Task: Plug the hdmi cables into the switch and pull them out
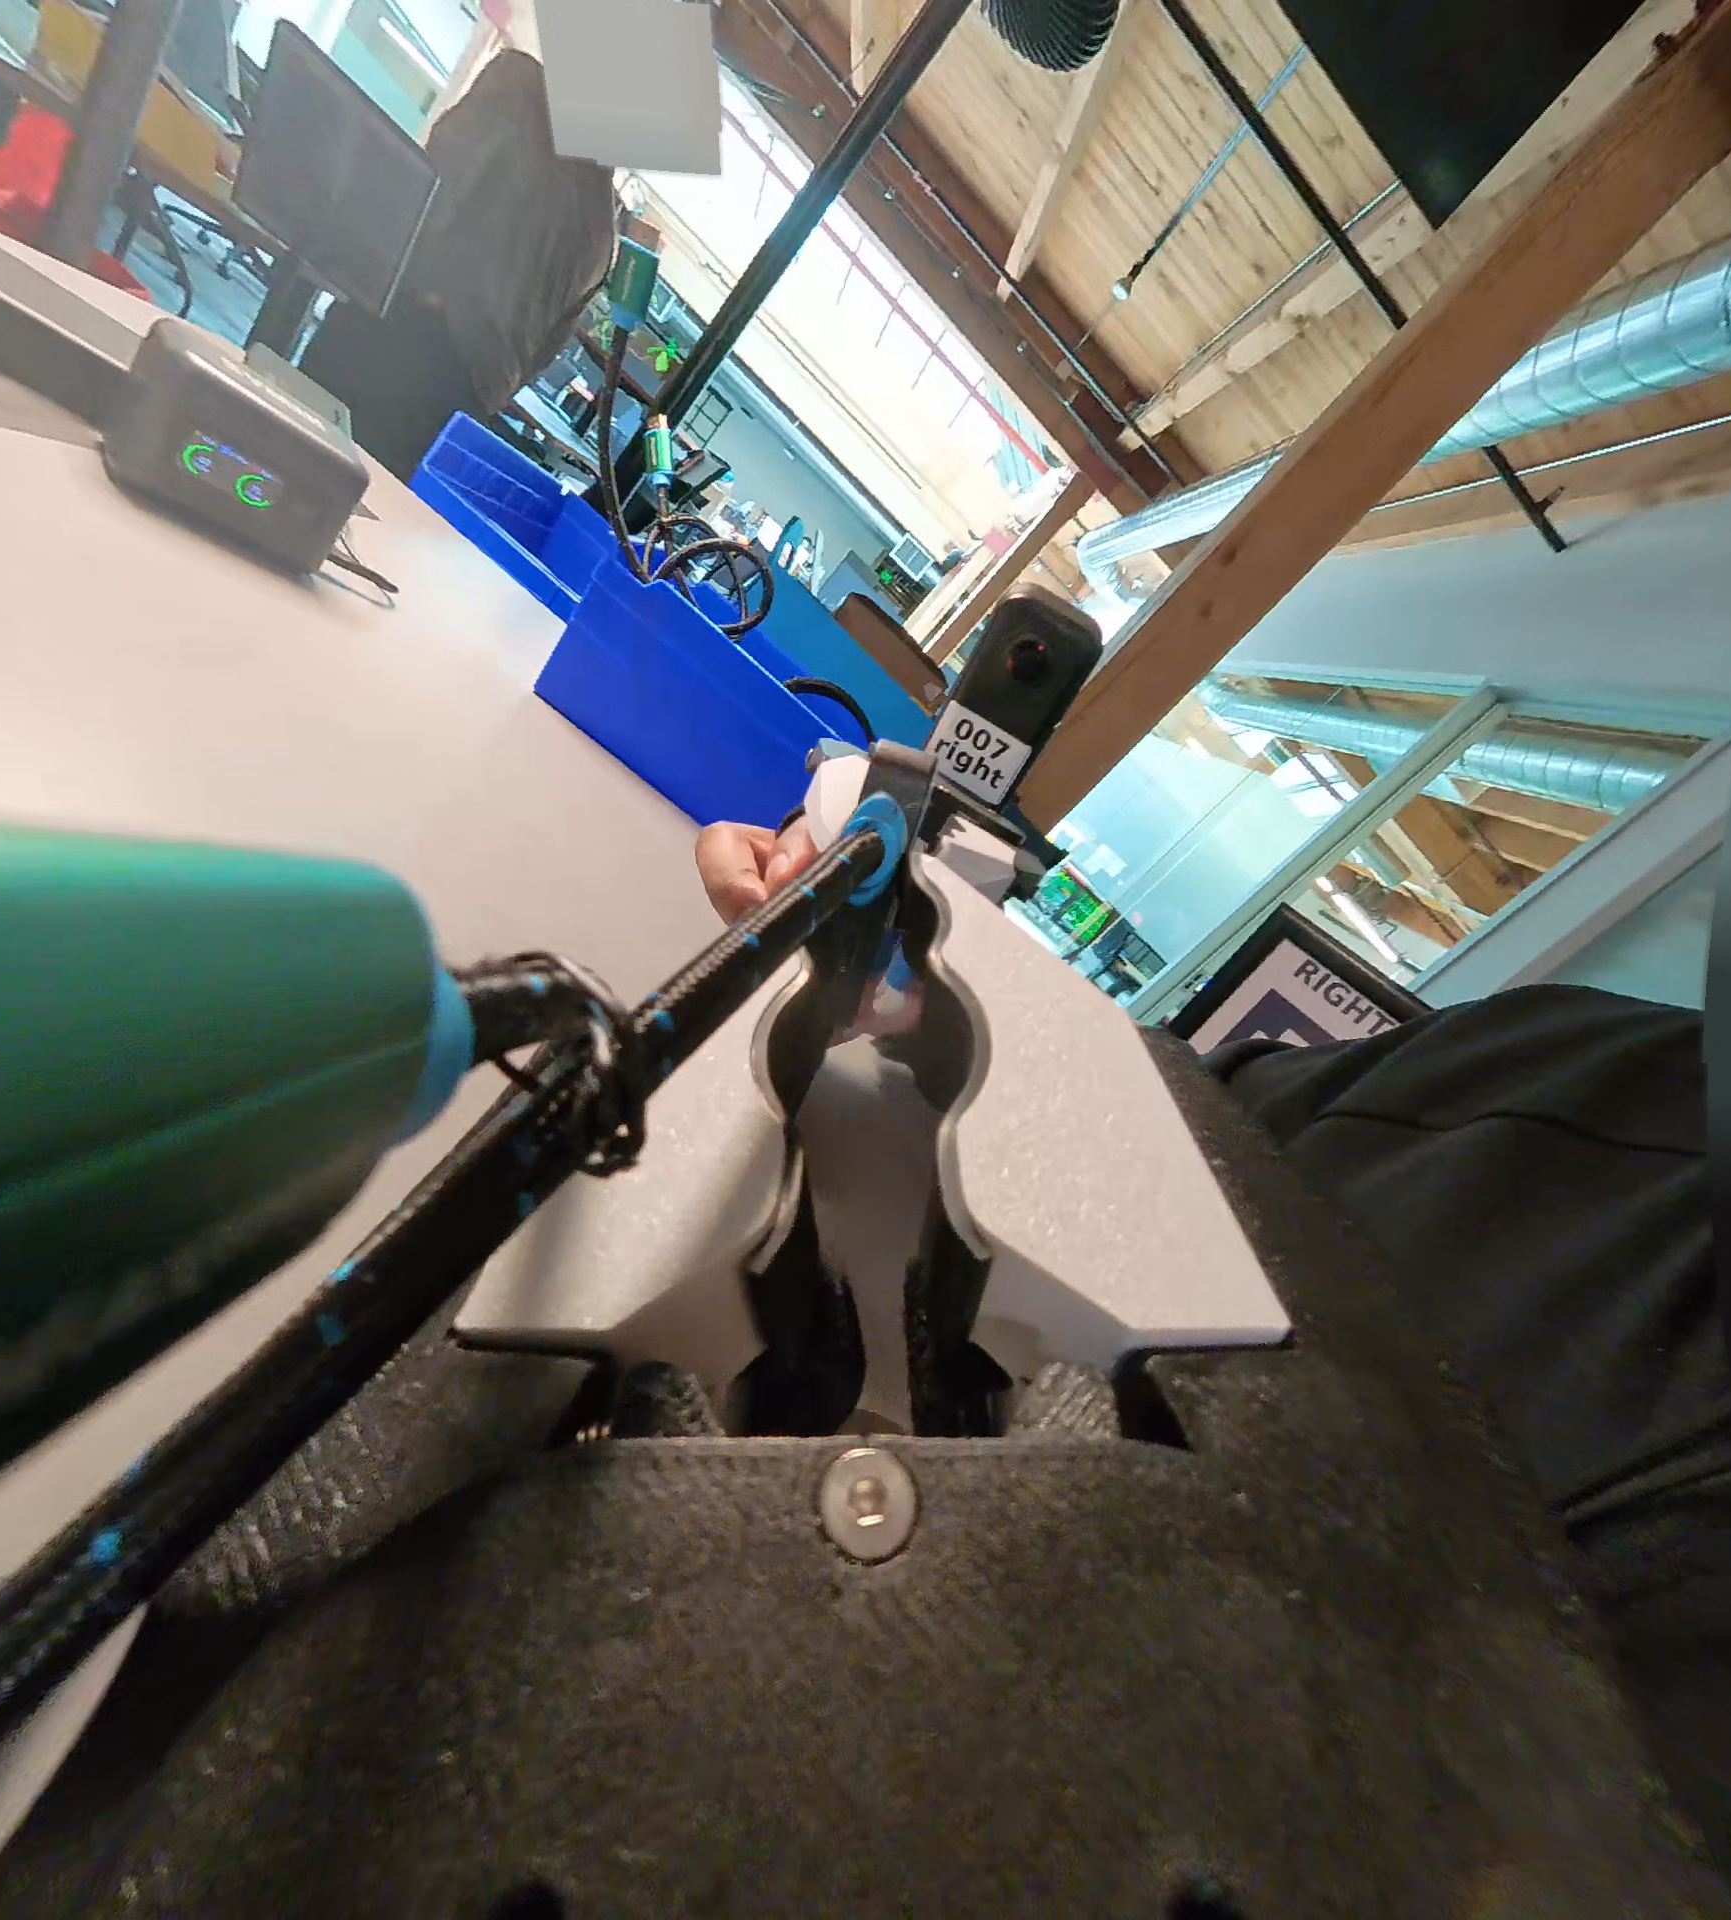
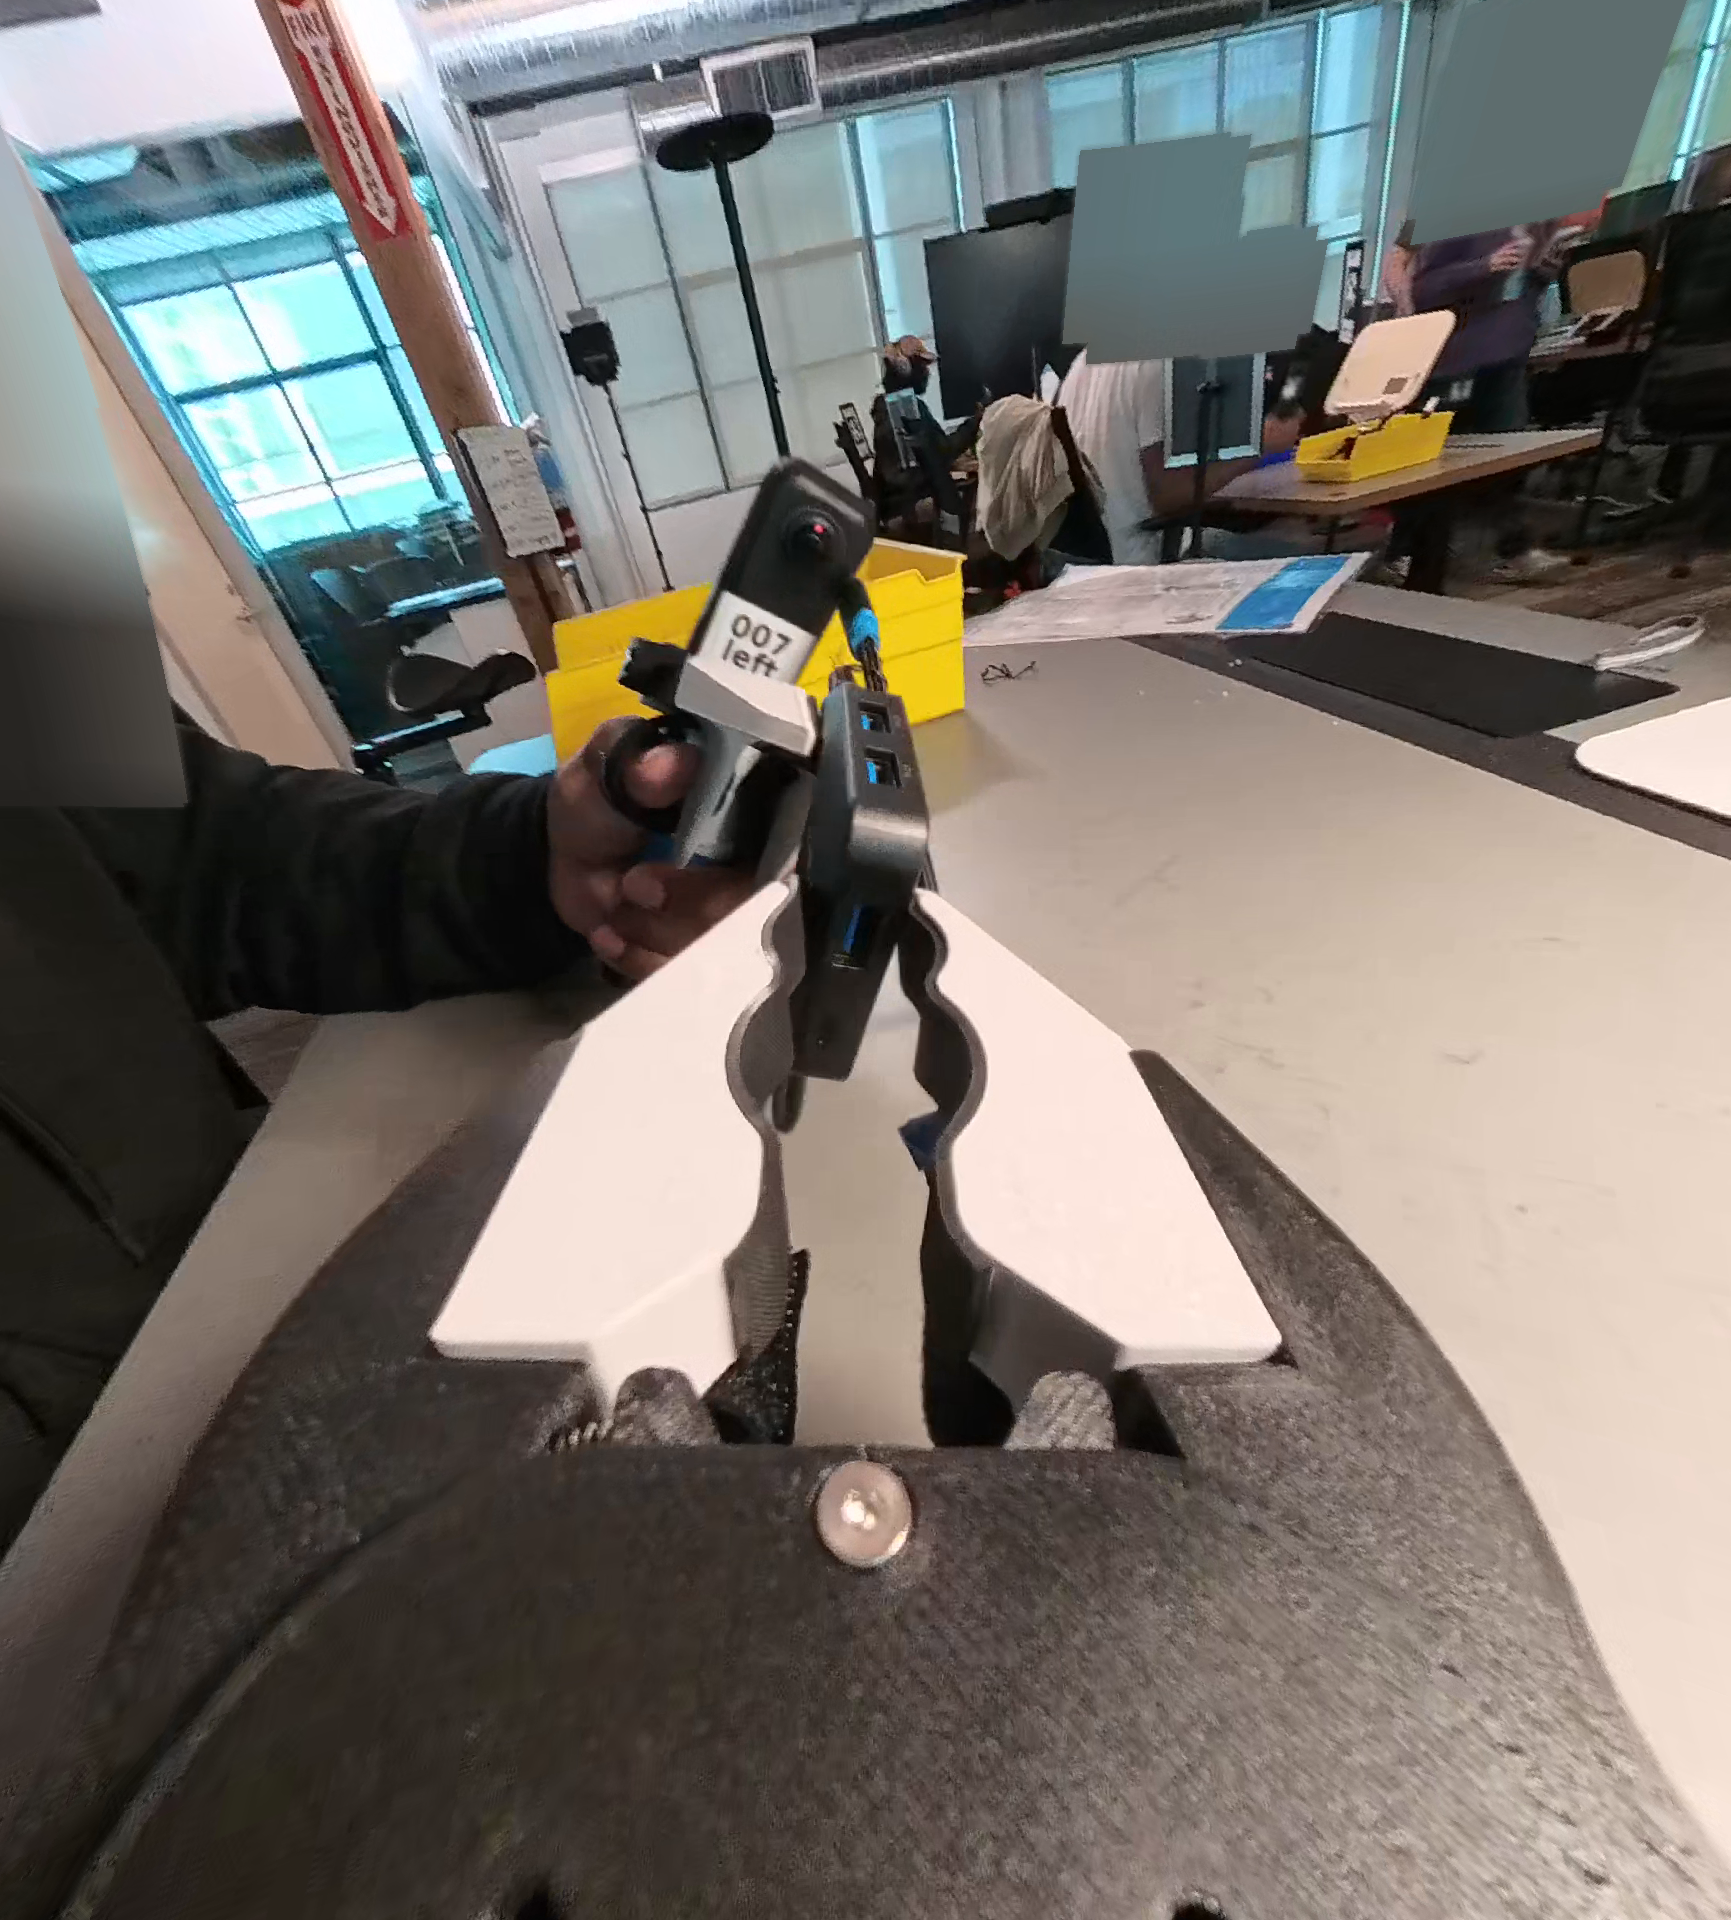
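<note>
Right tongs (image 2: 845,914) clamped on switch (image 2: 856,831); left tongs (image 1: 887,904) around braided cable (image 1: 715,982).

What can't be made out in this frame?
Left view: what the left gripper holds; it is dark between its fingers.
Left view: green plug, blurred, cut by the left edge.
Left view: cable's lower end, cut by the same edge.
Right view: whether the blue plug is seated in the switch; too small.

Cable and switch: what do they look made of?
Cable: woven fabric sleeve, black with blue flecks; the braid texture shows. Its connector shell looks like green anodised metal with a satin sheen, though blurred. Switch: dark grey matte casing, likely plastic; rounded moulded edges, blue port inserts.
</note>
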### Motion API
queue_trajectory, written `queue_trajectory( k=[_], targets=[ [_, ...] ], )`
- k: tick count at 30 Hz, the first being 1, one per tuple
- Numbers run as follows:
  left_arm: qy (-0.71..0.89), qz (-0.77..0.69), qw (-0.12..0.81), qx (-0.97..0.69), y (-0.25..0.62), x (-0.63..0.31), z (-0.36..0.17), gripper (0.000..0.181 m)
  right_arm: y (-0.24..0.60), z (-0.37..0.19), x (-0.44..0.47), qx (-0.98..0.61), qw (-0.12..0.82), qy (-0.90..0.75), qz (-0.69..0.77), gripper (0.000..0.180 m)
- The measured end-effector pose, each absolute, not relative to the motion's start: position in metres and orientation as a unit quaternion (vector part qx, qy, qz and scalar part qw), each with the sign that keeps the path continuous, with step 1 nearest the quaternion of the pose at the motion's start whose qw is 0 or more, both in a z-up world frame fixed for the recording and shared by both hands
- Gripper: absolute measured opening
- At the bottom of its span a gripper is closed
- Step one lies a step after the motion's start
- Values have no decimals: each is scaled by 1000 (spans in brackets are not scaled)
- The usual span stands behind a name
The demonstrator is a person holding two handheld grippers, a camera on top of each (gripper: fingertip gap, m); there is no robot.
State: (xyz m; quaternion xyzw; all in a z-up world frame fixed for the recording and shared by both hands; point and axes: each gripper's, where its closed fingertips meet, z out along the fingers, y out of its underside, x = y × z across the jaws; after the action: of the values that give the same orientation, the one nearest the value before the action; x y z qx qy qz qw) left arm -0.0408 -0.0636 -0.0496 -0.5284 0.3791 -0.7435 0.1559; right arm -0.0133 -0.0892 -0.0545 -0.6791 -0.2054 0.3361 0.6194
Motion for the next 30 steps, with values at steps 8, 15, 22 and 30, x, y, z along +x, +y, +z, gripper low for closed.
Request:
queue_trajectory(
  k=[8,15,22,30],
  targets=[
    [401,-700,189,-561,-57,-36,-62,9,-75,-75,-2,-725,610,-203,249,23],
    [347,-664,258,-611,-31,-33,-66,9,-58,-81,10,-717,635,-284,-53,72],
    [323,-679,235,-617,-39,-31,-66,10,-39,-82,0,-713,620,-268,-188,110],
    [333,-703,178,-603,-60,-30,-61,12,-41,-83,13,-700,589,-297,-274,89]
  ],
)
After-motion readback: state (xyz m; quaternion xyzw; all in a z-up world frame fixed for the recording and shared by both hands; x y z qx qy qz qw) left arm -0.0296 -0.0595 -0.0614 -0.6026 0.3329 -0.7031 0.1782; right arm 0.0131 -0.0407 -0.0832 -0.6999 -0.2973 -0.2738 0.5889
